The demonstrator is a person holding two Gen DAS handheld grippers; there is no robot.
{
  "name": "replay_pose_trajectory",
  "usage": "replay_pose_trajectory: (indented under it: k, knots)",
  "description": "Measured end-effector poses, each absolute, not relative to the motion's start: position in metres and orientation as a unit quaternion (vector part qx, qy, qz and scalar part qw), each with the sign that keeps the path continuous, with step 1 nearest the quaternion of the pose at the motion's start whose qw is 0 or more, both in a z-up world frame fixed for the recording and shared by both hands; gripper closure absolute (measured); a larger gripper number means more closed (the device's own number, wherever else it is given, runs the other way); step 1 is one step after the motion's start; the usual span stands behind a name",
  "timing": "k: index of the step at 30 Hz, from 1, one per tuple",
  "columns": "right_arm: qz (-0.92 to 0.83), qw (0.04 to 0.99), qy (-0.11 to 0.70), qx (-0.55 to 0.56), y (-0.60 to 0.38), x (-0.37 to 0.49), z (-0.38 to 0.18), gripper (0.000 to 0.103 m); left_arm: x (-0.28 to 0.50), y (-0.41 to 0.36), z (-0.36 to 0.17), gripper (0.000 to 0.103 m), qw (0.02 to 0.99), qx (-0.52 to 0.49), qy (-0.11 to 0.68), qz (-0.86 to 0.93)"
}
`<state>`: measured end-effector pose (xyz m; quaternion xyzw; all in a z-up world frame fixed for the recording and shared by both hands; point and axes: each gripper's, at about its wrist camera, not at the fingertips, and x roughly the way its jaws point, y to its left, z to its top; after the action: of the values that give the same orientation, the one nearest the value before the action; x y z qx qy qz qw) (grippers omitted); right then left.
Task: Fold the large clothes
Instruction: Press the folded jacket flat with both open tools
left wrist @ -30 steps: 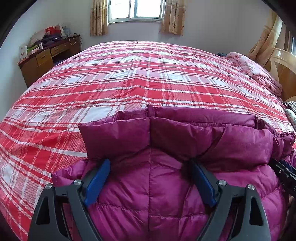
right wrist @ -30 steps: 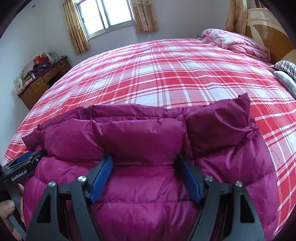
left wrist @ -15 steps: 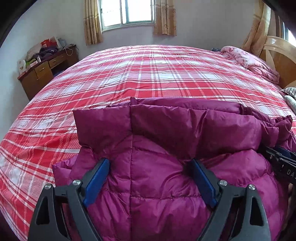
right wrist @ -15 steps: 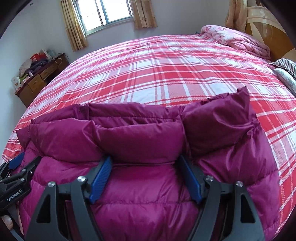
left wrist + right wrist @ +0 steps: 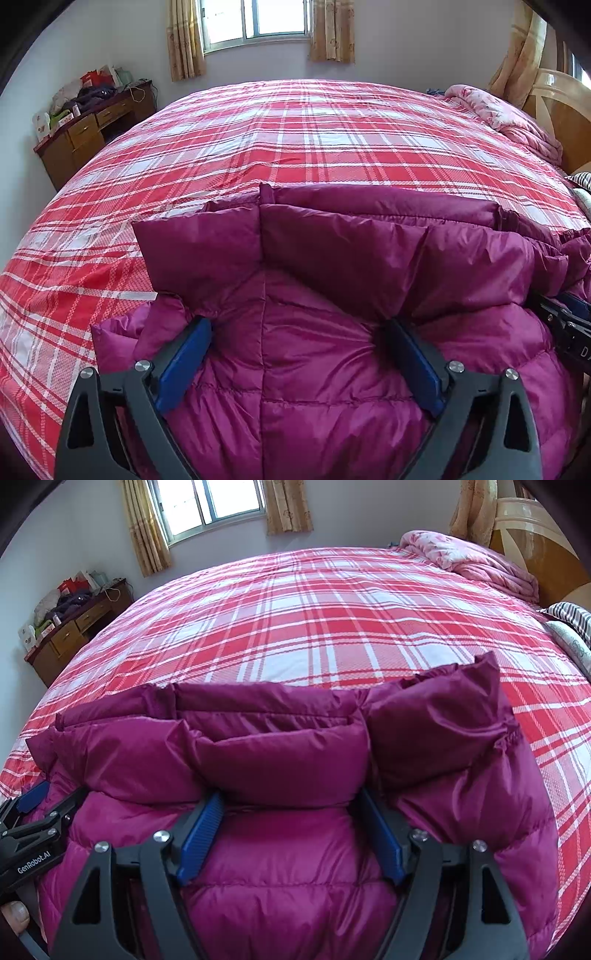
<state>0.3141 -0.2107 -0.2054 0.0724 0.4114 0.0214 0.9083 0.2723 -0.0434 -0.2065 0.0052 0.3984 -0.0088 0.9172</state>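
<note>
Garment: a magenta quilted puffer jacket (image 5: 332, 332) lies folded on the near part of the bed, its upper layer doubled back toward the viewer.
Bed: a wide bed with a red-and-white plaid cover (image 5: 314, 140) stretches away behind the jacket.
Left tool (image 5: 299, 332): blue-padded fingers spread wide, jaws have just been opening; jacket fabric bulges between them, not pinched.
Right tool (image 5: 291, 805): fingers apart, pressed down into the jacket beneath the fold; nothing clamped.
Background: a pink floral quilt (image 5: 472, 561) bundled at the headboard; a brown wooden dresser (image 5: 92, 136) by the left wall.
</note>
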Motion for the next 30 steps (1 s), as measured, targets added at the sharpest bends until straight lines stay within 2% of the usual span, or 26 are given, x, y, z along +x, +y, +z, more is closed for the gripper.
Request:
replay_pose_trajectory:
  k: [30]
  knots:
    - [0.002,0.903,0.429,0.029,-0.199,0.321,-0.211,0.020,0.278,-0.048,-0.212,0.002,0.914,0.021,0.405,0.004]
